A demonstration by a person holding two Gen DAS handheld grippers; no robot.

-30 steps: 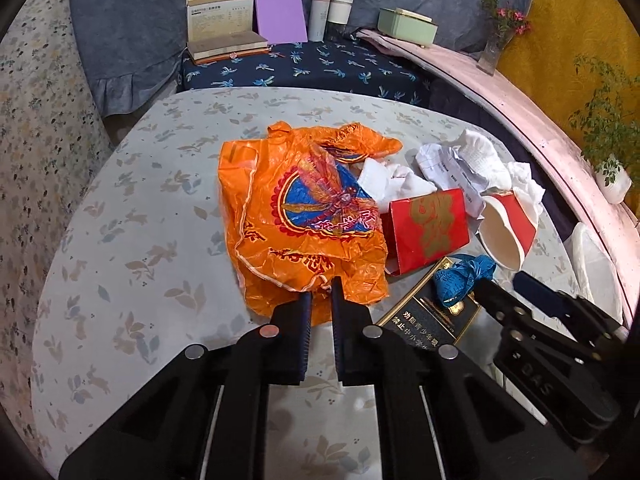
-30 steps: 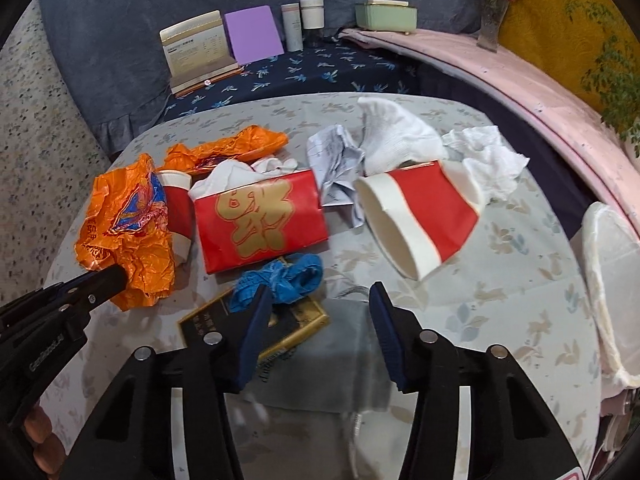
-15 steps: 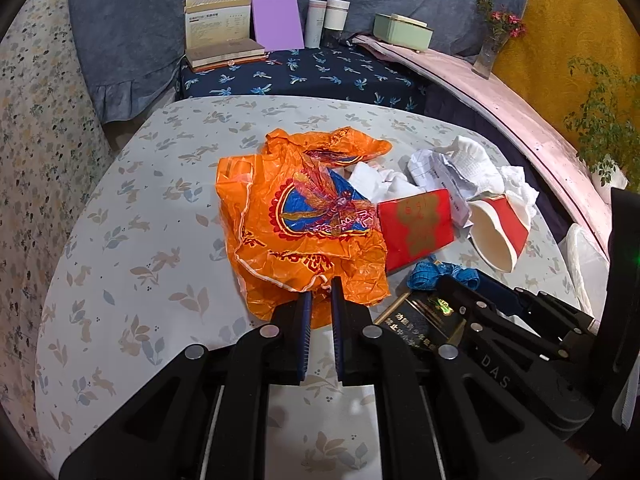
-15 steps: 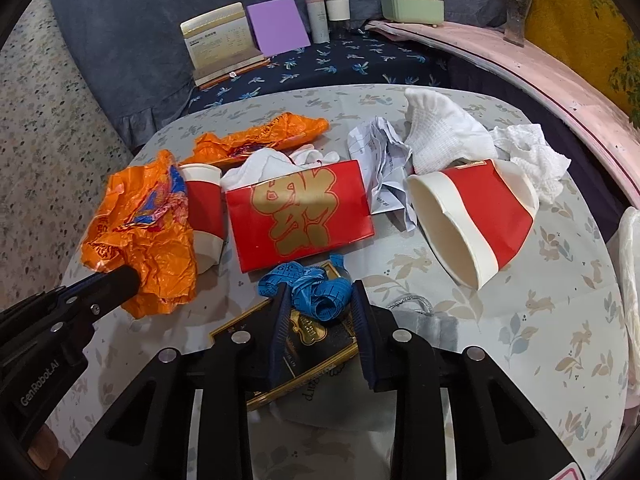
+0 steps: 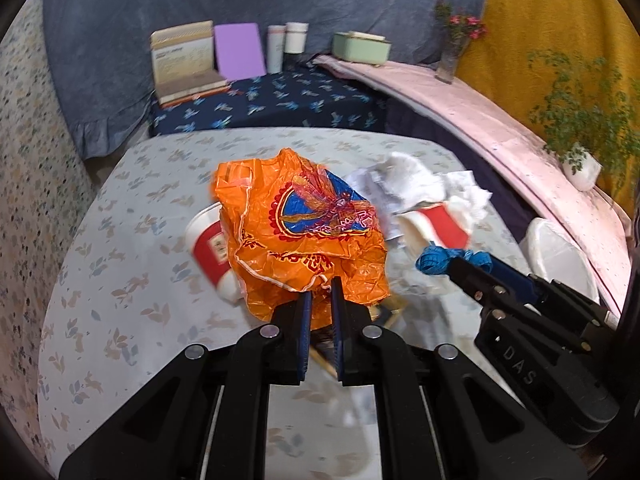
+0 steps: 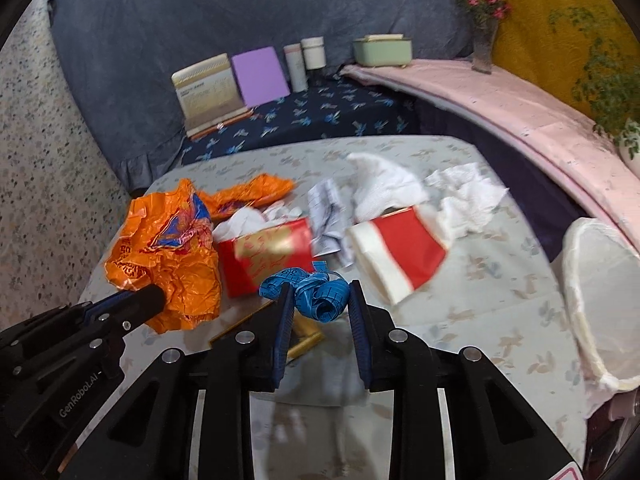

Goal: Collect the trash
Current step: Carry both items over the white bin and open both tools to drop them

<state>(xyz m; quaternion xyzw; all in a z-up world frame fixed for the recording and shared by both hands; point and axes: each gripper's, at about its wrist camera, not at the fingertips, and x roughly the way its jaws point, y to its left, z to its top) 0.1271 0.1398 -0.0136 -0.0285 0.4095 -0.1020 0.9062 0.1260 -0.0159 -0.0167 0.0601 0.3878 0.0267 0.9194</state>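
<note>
My left gripper [image 5: 320, 294] is shut on the edge of an orange plastic bag [image 5: 304, 232] and holds it lifted above the table; the bag also shows in the right wrist view [image 6: 168, 256]. My right gripper [image 6: 318, 300] is shut on a crumpled blue ribbon [image 6: 316, 292], raised off the table; it shows in the left wrist view too [image 5: 436, 258]. On the table lie a red paper cup [image 5: 212, 248], a red envelope [image 6: 268, 256], a second red cup on its side [image 6: 400, 248], white tissues [image 6: 464, 196], crumpled paper [image 6: 328, 216] and a dark gold-edged box [image 6: 304, 336].
A white mesh bin [image 6: 600, 300] stands off the table's right edge. A pink ledge [image 6: 500, 108] curves behind it with a vase and plant. A navy bench [image 6: 304, 116] at the back holds books, cups and a green box.
The left gripper has lifted the orange bag off the table, uncovering a red cup. The right gripper closed on the blue ribbon and raised it from the dark box.
</note>
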